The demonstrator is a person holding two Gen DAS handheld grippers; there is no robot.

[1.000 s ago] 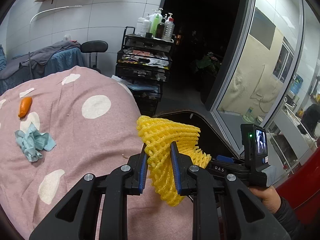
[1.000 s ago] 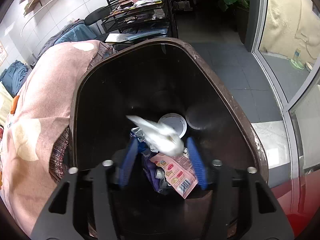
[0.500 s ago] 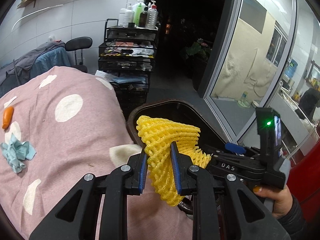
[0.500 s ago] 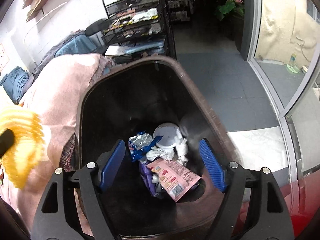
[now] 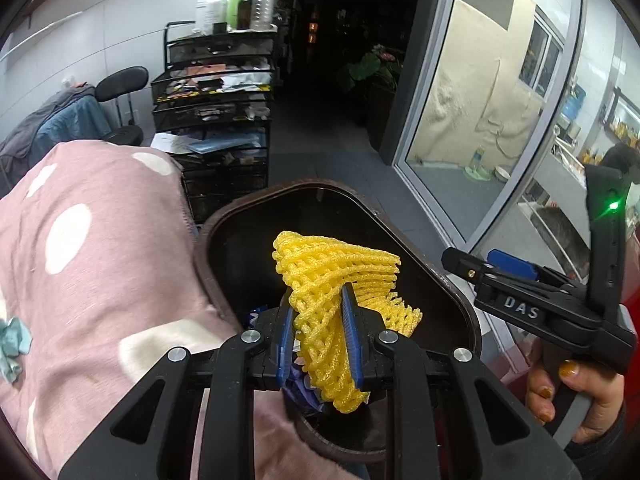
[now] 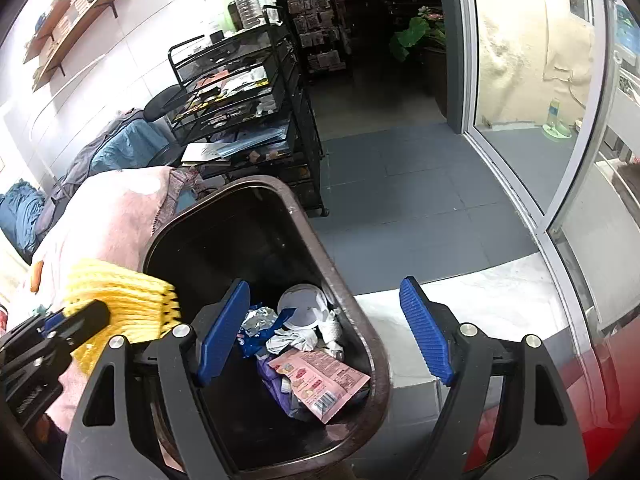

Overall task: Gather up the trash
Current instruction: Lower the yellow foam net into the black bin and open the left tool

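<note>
Yellow foam netting [image 5: 332, 300] sits pinched between the blue pads [image 5: 347, 316] of the left hand-held gripper [image 5: 318, 334], at the lower centre of the left wrist view; the mesh fans out above the pads and hangs in a tail below them. It is held over the near end of the brown trash bin [image 5: 452, 292], whose dark mouth fills the middle of that frame. In the right wrist view the same netting shows at the lower left, just at the bin's left rim rather than clearly over the middle.

The right hand-held gripper [image 6: 326, 336] is spread wide and carries nothing, with the bin's near end between its fingers. Wrappers, a white lid [image 6: 302, 304] and a pink packet [image 6: 320, 378] lie in the bottom of the bin.

The step in hand looks like dropping the netting. To do it well, I would carry the left hand-held gripper a little further toward the bin's centre before letting go, since the foam is light and springy and could catch on the rim or fall onto the pink dotted cloth [image 5: 100, 272] at the left. Opening the pads fully should free the mesh from their ridges.

A crumpled teal scrap [image 5: 14, 342] lies on the cloth at the far left edge, likely trash yet to be collected.
</note>
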